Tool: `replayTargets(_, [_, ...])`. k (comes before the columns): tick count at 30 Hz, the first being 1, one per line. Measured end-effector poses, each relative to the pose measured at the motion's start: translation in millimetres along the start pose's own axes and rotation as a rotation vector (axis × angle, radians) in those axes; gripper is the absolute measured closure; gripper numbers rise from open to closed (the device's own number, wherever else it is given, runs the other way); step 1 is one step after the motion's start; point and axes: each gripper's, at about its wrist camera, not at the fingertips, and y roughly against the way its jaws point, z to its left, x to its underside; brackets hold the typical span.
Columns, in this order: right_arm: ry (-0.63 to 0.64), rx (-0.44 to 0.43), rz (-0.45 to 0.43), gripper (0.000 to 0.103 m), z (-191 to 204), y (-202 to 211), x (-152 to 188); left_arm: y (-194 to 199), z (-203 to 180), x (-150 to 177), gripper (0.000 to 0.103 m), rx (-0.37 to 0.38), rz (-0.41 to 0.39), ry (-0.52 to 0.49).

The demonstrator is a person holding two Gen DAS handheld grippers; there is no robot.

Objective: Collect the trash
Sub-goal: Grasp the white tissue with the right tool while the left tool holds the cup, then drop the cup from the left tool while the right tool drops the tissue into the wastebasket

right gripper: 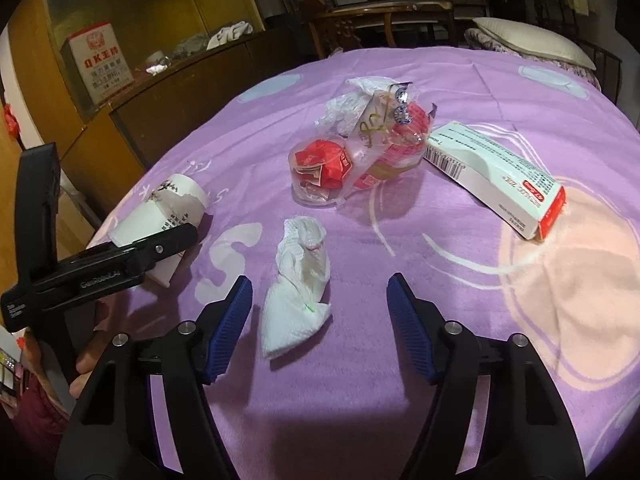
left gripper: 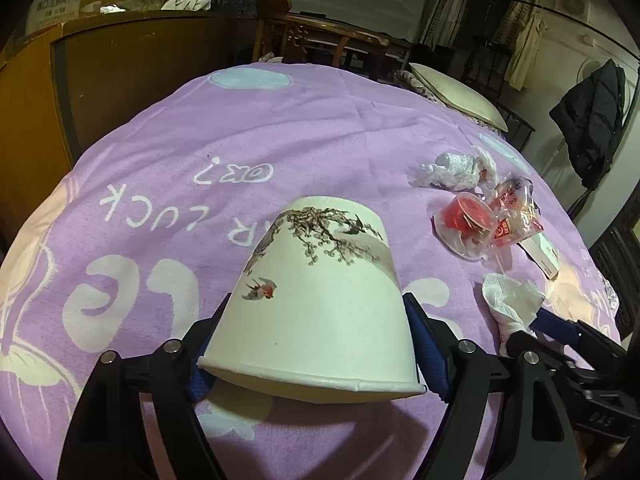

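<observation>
Left tongs (left gripper: 312, 336) clamp a paper cup (left gripper: 320, 296); right tongs (right gripper: 320, 320) stand apart around a crumpled tissue (right gripper: 298, 296).

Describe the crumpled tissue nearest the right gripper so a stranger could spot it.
On the purple cloth, look just ahead of the open right gripper. The tissue lies alone there, plain white and twisted, nearer than the red wrappers and the box.
</observation>
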Motion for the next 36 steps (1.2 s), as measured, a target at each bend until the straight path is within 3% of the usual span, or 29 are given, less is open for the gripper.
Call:
replayTargets(1, [0.003, 0.007, 0.005, 0.045, 1.9, -1.7, -0.1, -1.6, 0.3, -0.7, 0.023, 0.0, 0.004, 0.003])
replayTargets(3, [0.007, -0.015, 0.018, 0.084, 3.4, -4.0, 0.9, -3.3, -1.5, -1.0, 0.023, -0.008, 0.007, 0.001])
replayTargets(12, [-0.033, -0.032, -0.081, 0.086, -3.1, 37.6, 12.4, 30.0, -10.8, 10.4, 0.025, -0.05, -0.049, -0.046])
replayTargets(27, [0.002, -0.126, -0.205, 0.086, 25.2, 125.8, 23.2, 168.4, -30.3, 31.6, 0.024, -0.221, -0.242, -0.159])
replayTargets(36, [0.05, -0.214, -0.251, 0.086, 58.1, 167.9, 31.2, 240.9, -10.3, 62.6, 0.024, -0.324, -0.307, -0.166])
